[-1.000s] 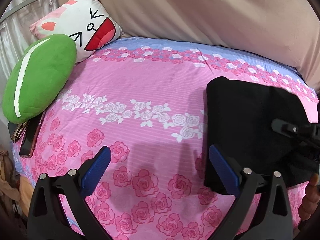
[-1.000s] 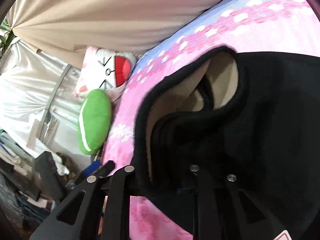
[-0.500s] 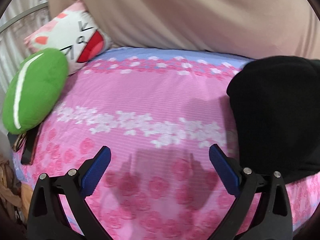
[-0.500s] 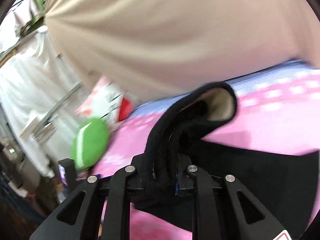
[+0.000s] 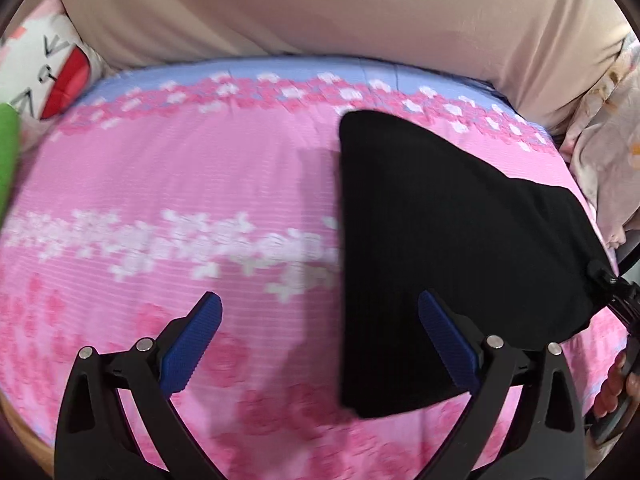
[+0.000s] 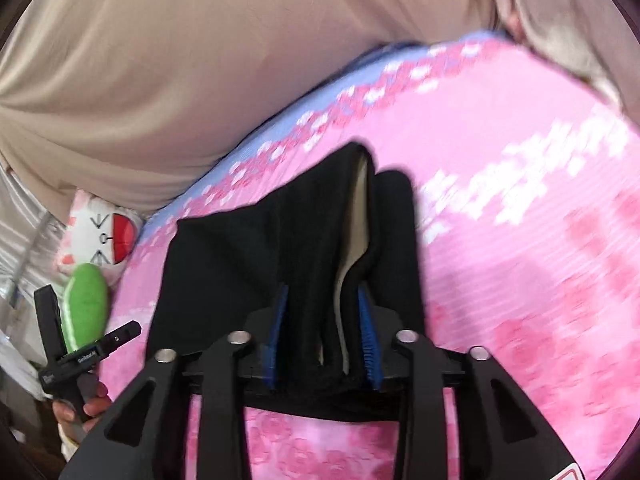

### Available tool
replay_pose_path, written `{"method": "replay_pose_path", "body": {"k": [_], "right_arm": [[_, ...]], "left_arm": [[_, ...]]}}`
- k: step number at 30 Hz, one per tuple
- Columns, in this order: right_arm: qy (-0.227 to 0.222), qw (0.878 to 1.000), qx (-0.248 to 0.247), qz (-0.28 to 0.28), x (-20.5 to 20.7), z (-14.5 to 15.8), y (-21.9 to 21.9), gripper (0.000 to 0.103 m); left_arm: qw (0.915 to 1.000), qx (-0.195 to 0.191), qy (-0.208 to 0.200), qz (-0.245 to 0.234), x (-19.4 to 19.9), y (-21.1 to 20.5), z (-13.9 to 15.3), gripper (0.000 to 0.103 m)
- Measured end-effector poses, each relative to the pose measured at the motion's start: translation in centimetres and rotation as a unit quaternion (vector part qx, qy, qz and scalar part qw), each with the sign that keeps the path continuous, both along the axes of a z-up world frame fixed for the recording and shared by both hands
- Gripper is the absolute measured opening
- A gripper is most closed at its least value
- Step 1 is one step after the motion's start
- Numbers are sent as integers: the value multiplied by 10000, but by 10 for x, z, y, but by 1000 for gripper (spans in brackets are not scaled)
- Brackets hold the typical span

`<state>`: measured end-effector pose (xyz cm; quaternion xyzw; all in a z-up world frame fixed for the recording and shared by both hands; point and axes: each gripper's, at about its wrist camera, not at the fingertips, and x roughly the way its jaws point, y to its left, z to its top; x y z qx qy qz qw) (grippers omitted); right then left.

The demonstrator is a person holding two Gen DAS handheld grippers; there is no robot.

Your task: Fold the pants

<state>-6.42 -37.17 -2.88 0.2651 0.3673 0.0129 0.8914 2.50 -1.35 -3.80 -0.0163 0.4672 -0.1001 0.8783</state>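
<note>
The black pants (image 5: 432, 248) lie folded on the pink floral bed (image 5: 180, 184), toward its right side. My left gripper (image 5: 320, 344) is open and empty, hovering just left of the pants' near edge, its right finger over the fabric. My right gripper (image 6: 322, 340) is shut on a bunched stack of the pants' layers (image 6: 320, 248), whose cream lining (image 6: 358, 232) shows between the folds. The right gripper also shows at the right edge of the left wrist view (image 5: 618, 300).
A beige curtain (image 5: 320, 12) hangs behind the bed. A cat-face pillow (image 6: 100, 240) and a green pillow (image 6: 84, 308) lie at the bed's left end. A pale floral quilt (image 5: 604, 140) sits at the right edge. The left gripper's body (image 6: 76, 356) shows in the right wrist view.
My right gripper lifted the pants' edge, carried it over and lowered it, still gripping. The left gripper swung right toward the pants and stayed open.
</note>
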Motion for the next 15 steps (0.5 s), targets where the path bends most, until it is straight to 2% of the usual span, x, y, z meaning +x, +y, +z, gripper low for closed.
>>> {"method": "replay_pose_path", "body": {"k": [1,3,5,6,8,9,10,11,14,15], "right_arm": [[-73,9999,-66,-108,-4,4,-4,68],[-73,9997,-112,-213,-3,7,-15,69],[108,9999,0,-94,1,-3,-27,69],[224,9997,93,-38,4,-11,-31,69],[405,9981,442,123,17,-32,-29,68],[401,9977,523,133,21,-39,-26,63],[329,9983,463,152,22,-39,-22,45],[286,9981,479,260,23,-35,-15,43],[20,9989,258,397,18,-7,5,37],[-72,9985,248,475,15,3,12,37]], "left_arm": [[9999,-98,107,-54,5,-4,-7,97],[9994,-204,283,-24,13,-10,-20,97],[9990,-316,317,9,19,-12,-26,98],[9981,-519,338,-25,23,-10,-29,98],[9943,-972,395,-164,27,-4,-31,73],[9866,-1500,507,-393,30,1,-33,38],[9830,-1692,580,-404,33,6,-32,25],[9839,-1656,550,-392,33,9,-28,20],[9867,-1508,228,-567,20,22,-1,14],[9879,-1436,136,-576,14,28,8,7]]}}
